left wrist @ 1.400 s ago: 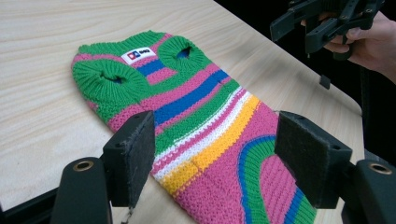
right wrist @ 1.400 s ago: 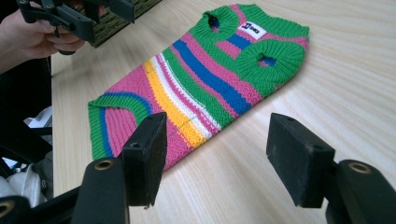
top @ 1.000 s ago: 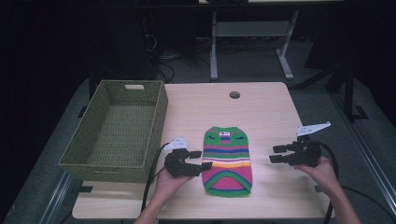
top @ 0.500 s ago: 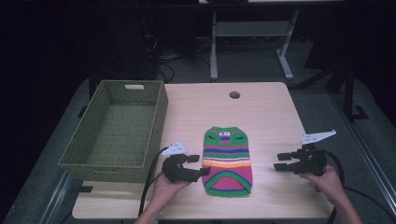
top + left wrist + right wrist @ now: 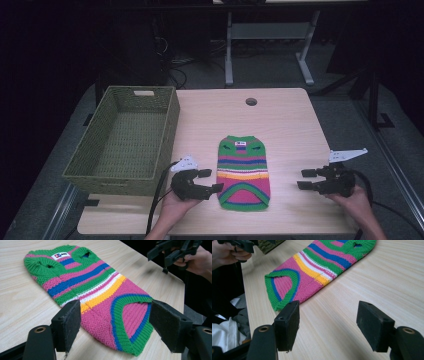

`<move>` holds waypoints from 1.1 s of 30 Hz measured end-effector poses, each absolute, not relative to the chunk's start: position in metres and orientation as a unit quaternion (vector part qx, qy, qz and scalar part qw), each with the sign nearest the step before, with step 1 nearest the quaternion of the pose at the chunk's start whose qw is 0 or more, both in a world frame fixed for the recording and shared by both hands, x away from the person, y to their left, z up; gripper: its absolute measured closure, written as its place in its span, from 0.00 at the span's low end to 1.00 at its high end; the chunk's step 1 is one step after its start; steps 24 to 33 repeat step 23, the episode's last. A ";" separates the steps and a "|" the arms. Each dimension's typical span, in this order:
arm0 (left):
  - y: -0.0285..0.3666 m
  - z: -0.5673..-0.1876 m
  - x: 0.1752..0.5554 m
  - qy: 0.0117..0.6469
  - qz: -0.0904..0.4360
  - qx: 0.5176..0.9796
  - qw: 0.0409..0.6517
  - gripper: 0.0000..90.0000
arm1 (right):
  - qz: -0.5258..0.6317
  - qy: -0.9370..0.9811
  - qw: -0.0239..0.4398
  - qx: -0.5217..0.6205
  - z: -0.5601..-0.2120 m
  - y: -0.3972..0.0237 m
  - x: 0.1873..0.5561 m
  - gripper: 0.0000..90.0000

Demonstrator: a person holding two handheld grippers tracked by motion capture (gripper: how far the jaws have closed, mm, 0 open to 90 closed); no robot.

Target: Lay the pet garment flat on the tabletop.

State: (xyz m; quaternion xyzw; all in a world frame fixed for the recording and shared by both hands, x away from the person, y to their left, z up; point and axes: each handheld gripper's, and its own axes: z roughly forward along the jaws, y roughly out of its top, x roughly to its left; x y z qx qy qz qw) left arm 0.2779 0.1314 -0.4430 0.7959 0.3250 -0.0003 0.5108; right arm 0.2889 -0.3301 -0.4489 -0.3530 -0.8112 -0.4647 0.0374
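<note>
Flanking striped sweater [image 5: 244, 171], tongs [image 5: 214, 180] agape

Small knit sweater [image 5: 244, 171], striped green/pink/blue w/ white + yellow bands, lies flat on the table near its front edge, neck end away from the person, white label at the collar, hem nearest them.

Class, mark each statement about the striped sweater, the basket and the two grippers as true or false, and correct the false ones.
1. The sweater lies flat on the table. True.
2. The sweater is inside the basket. False: it lies on the table to the right of the basket.
3. The left gripper is clamped on the sweater. False: its jaws are open at the sweater's edge.
4. The right gripper is open, apart from the sweater. True.
</note>
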 end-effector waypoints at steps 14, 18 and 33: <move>0.142 -0.445 0.261 0.328 0.009 0.794 0.511 0.27 | -0.479 -0.799 0.026 -0.363 -0.455 -0.340 0.263 0.36; 0.145 -0.446 0.254 0.331 0.011 0.792 0.512 0.26 | -0.486 -0.793 0.019 -0.367 -0.456 -0.344 0.255 0.35; 0.147 -0.445 0.248 0.326 0.011 0.788 0.522 0.24 | -0.490 -0.783 0.005 -0.383 -0.461 -0.347 0.242 0.31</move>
